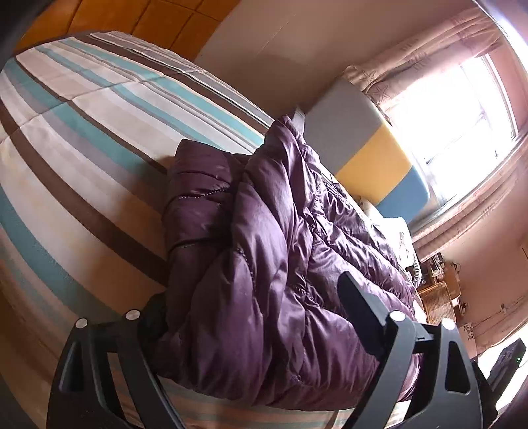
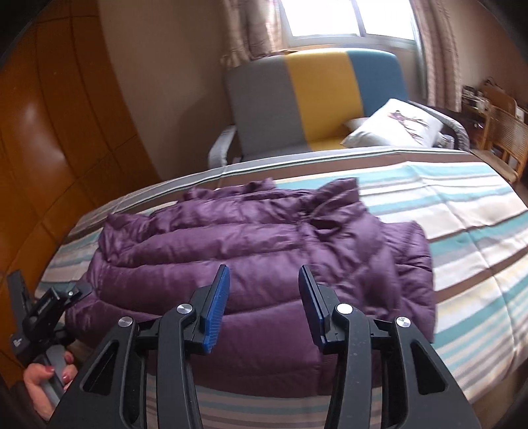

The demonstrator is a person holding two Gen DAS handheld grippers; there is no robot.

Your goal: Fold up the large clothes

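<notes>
A purple puffer jacket point(image 2: 250, 257) lies folded in a bundle on the striped bedspread point(image 2: 462, 231); it also shows in the left wrist view point(image 1: 264, 264). My left gripper point(image 1: 250, 297) is wide open with the jacket's edge bulging between its black fingers point(image 1: 359, 300); the left finger is partly hidden by fabric. It also shows in the right wrist view point(image 2: 49, 300) at the jacket's left end, held by a hand. My right gripper point(image 2: 264, 307) is open and empty, its blue pads point(image 2: 216, 310) just above the jacket's near side.
A grey, yellow and blue armchair point(image 2: 313, 99) stands beyond the bed with a white pillow point(image 2: 396, 123). A wooden wardrobe point(image 2: 49, 148) is on the left. A window with curtains point(image 2: 330, 19) is behind. Wicker furniture point(image 2: 501, 132) stands at right.
</notes>
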